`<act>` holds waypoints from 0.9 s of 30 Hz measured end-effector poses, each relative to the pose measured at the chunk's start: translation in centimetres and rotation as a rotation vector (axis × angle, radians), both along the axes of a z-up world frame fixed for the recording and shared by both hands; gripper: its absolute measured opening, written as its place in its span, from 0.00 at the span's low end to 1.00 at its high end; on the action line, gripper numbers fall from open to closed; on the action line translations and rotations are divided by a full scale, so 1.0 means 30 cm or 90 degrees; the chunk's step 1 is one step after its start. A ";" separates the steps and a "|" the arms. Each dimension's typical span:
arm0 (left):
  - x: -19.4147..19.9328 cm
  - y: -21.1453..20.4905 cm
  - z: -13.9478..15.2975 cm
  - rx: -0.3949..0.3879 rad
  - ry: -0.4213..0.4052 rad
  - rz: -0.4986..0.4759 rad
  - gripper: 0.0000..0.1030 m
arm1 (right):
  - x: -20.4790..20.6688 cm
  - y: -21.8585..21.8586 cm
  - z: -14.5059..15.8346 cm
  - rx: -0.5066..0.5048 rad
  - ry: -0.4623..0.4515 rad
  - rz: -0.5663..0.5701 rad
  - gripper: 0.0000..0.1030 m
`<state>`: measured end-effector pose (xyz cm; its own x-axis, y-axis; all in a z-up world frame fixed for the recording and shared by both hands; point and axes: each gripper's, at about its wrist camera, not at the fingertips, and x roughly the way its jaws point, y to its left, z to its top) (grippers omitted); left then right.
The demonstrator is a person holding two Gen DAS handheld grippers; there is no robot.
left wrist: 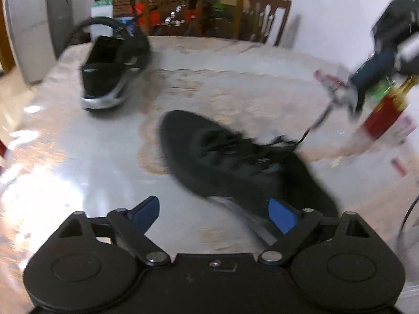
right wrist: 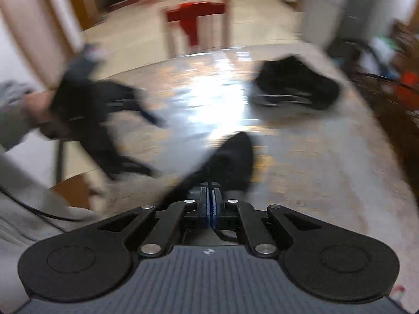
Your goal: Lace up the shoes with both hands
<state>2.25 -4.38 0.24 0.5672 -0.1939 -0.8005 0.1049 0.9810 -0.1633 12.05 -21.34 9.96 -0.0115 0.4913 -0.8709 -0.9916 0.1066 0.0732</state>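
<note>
A black shoe (left wrist: pixel 235 162) lies on the table (left wrist: pixel 104 162) in the left wrist view, toe pointing away and left. My left gripper (left wrist: pixel 214 212) is open and empty, just in front of the shoe's near side. A black lace (left wrist: pixel 318 120) runs taut from the shoe up to my right gripper (left wrist: pixel 351 91) at the right. In the right wrist view my right gripper (right wrist: pixel 210 193) is shut on the lace (right wrist: pixel 209 183), above the blurred shoe (right wrist: pixel 230 157). The left gripper (right wrist: pixel 104 120) shows at the left, blurred.
A second black shoe with a silver sole (left wrist: pixel 115 70) stands at the far left of the table; it also shows in the right wrist view (right wrist: pixel 296 83). A red bottle (left wrist: pixel 385 115) stands at the right. Wooden chairs (left wrist: pixel 199 7) stand behind the table.
</note>
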 end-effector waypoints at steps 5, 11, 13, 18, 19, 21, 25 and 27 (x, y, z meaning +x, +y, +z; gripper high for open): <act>0.002 -0.181 -0.032 0.055 -0.004 0.024 0.82 | 0.040 0.003 -0.142 0.034 0.053 0.024 0.02; 0.019 -0.211 -0.111 0.018 0.038 0.122 0.27 | 0.057 0.033 -0.270 0.036 0.037 0.058 0.03; 0.007 -0.207 -0.117 0.005 0.032 0.141 0.26 | 0.036 0.040 -0.308 0.038 0.017 0.091 0.03; 0.005 -0.180 -0.122 -0.039 0.039 0.164 0.25 | -0.022 0.033 -0.356 0.031 -0.053 0.177 0.03; 0.004 -0.175 -0.123 -0.048 0.040 0.168 0.25 | -0.024 0.025 -0.361 0.036 -0.056 0.183 0.03; 0.004 -0.172 -0.119 -0.056 0.040 0.173 0.25 | -0.017 0.017 -0.366 0.057 -0.046 0.194 0.03; -0.004 -0.160 -0.120 -0.072 0.039 0.183 0.25 | -0.026 -0.005 -0.375 0.094 -0.060 0.199 0.03; -0.013 -0.154 -0.124 -0.083 0.037 0.187 0.25 | -0.015 -0.002 -0.388 0.088 -0.046 0.179 0.03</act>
